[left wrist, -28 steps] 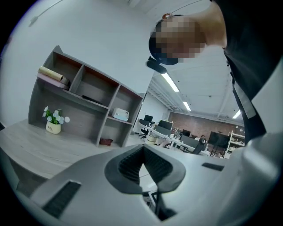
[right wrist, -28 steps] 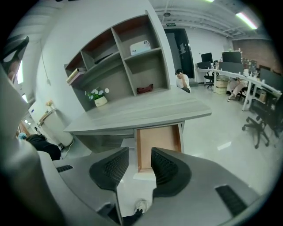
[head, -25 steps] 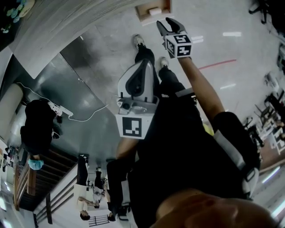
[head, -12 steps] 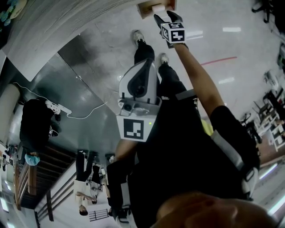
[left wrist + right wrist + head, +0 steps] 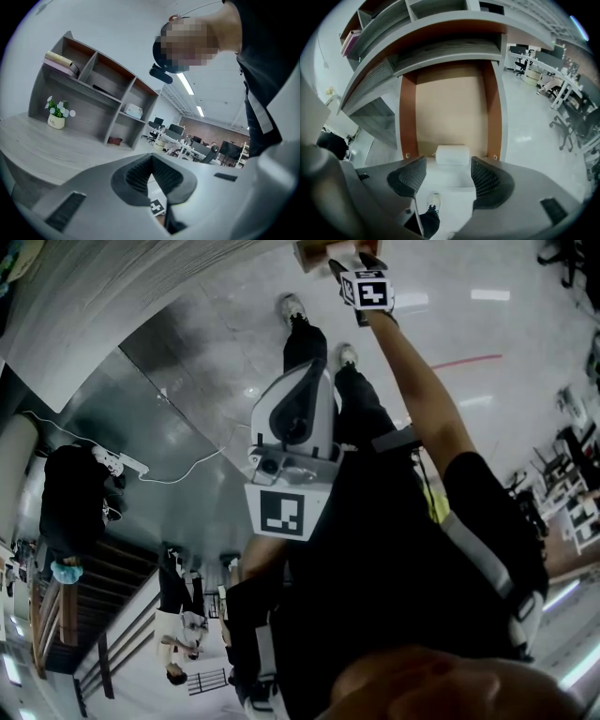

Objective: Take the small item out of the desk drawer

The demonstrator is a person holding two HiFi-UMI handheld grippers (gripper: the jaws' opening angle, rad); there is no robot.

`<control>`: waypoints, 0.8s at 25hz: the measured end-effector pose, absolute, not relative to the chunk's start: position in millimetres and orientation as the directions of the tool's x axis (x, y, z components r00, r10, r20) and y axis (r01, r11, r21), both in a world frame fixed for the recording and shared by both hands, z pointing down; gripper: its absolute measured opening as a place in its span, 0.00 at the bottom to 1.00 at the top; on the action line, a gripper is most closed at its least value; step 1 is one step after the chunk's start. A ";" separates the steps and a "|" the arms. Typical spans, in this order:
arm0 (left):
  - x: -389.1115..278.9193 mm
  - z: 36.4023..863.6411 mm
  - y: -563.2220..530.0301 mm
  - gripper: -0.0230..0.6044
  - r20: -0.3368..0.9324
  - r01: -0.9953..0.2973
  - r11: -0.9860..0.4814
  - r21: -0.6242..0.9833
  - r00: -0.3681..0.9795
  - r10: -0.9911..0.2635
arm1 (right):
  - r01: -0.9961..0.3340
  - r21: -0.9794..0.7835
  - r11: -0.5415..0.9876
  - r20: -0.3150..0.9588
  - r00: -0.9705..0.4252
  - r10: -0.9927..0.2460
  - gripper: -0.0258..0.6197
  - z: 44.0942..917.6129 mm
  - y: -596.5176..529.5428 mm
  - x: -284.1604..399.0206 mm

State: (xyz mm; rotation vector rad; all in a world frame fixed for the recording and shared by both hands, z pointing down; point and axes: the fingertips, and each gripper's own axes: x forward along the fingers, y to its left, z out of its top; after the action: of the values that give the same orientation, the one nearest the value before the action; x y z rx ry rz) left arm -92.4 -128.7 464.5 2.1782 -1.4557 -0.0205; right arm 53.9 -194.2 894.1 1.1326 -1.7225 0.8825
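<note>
White item (image 5: 452,154) at the front edge of the open drawer (image 5: 450,108), just beyond the right gripper (image 5: 448,174). Jaws wide, just been opening, nothing between the pads. Right arm (image 5: 422,399) stretched forward, gripper tipped steeply down over the drawer. Left gripper (image 5: 151,159) close to the body, roughly level, jaws together, empty.

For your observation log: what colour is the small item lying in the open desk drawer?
The small item is white; right gripper view shows it best.
</note>
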 end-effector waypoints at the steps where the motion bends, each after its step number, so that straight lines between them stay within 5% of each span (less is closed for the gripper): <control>1: -92.1 465.0 -129.4 0.03 0.266 -0.858 -0.292 0.424 0.426 -0.865 | -0.939 -0.083 0.335 0.929 -0.194 -0.315 0.47 894.9 -194.7 56.3; 20: -94.9 474.0 -137.7 0.03 0.277 -0.852 -0.278 0.443 0.425 -0.862 | -0.939 0.001 0.344 0.965 -0.089 -0.245 0.48 916.9 -204.1 64.5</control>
State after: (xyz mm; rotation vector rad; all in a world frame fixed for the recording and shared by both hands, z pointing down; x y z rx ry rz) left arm -94.9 -137.7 474.0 2.1523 -1.4443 -0.0237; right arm 64.5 -204.1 916.9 1.1007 -1.5746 0.8424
